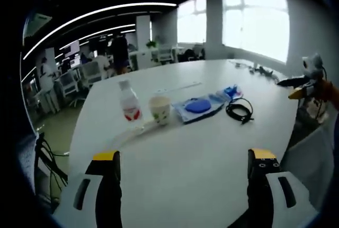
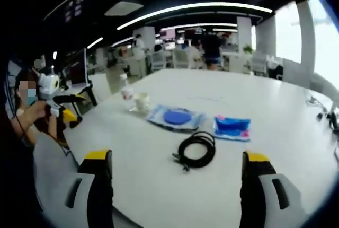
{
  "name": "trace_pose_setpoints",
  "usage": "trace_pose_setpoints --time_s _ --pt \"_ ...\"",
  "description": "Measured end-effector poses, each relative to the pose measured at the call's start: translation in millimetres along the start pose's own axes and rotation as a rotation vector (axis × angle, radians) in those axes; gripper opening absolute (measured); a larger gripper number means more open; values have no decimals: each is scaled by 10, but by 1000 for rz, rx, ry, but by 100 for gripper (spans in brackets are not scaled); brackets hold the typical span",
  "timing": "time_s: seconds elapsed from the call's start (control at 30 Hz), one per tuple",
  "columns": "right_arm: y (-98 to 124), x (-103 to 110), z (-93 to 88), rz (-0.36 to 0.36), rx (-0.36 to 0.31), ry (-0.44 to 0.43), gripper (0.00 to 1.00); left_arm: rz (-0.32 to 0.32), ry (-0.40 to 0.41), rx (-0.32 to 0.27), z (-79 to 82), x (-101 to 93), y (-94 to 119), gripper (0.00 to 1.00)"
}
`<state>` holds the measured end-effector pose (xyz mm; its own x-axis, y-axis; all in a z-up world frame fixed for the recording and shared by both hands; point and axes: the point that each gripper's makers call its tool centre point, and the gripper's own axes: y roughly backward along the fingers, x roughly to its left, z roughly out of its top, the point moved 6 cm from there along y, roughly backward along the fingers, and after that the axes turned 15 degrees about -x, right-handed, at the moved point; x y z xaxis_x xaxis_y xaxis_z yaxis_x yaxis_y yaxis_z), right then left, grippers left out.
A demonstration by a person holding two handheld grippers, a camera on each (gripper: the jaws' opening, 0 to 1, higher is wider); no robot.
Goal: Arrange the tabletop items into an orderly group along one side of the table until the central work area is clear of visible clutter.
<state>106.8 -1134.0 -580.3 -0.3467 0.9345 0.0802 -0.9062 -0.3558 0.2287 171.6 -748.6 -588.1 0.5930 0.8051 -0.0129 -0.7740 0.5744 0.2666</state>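
White table (image 1: 201,154) is carrying a bottle (image 1: 129,104), cup (image 1: 160,109), blue pouch (image 1: 200,106) and black cable (image 1: 239,110) beyond the left gripper (image 1: 185,159), gaping empty. Right gripper view: right gripper (image 2: 177,161) is spreading wide, cable (image 2: 197,149) lying just ahead, a blue packet (image 2: 232,126) beside it.

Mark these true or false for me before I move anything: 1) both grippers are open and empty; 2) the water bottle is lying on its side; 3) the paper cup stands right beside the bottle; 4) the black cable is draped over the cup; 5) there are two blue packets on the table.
1) True. The left gripper and right gripper both have jaws spread with nothing between them.
2) False. The water bottle stands upright.
3) True. The paper cup stands next to the bottle.
4) False. The coiled black cable lies on the bare white table, apart from the cup.
5) True. A larger blue packet and a smaller blue packet lie side by side.
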Motion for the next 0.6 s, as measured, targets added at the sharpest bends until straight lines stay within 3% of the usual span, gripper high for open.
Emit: trace_pose_setpoints --time_s 0.2,0.33,0.6 --pt "42 -34 -77 -11 -21 28 100 0 5 -7 -25 -75 38 99" --pt "56 -33 -135 -30 -35 3 100 8 13 -16 -51 -90 68 99" --pt "72 -7 -195 -29 -3 15 100 51 27 -20 -112 -63 138 99"
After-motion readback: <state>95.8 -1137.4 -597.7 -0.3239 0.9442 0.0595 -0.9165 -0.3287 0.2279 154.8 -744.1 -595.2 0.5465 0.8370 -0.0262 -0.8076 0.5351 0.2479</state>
